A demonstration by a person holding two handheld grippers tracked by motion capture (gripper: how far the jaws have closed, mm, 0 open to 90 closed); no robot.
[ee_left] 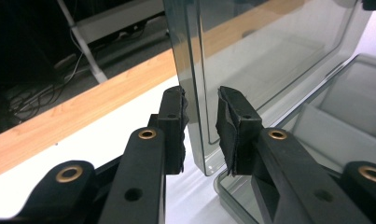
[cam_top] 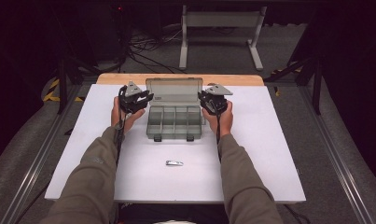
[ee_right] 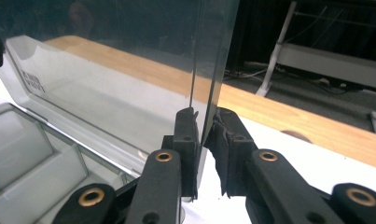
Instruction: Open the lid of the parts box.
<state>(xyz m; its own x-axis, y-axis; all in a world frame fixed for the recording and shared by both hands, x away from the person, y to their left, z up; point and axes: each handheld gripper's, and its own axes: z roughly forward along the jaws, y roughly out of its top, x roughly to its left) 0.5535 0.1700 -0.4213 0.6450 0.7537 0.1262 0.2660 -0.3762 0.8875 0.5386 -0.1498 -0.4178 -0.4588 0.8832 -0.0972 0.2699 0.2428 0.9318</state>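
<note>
Both forearms reached forward, parallel. My left tool (cam_top: 140, 100) sat with its jaws parted, a gap showing. My right tool (cam_top: 208, 100) had its jaws nearly closed.

lid label (ee_right: 31, 82), print too small to read

white-topped table (cam_top: 269, 154) with a strip of pale wood along the far edge (cam_top: 129, 78). resting on it, toward the far middle, a clear grey plastic compartment box (cam_top: 175, 122), lid raised upright at the back, latches facing the near side. nearer the front edge, well apart from the box, a small silvery metal piece (cam_top: 174, 163) lying flat, too small to identify. grey floor around the table.
</note>
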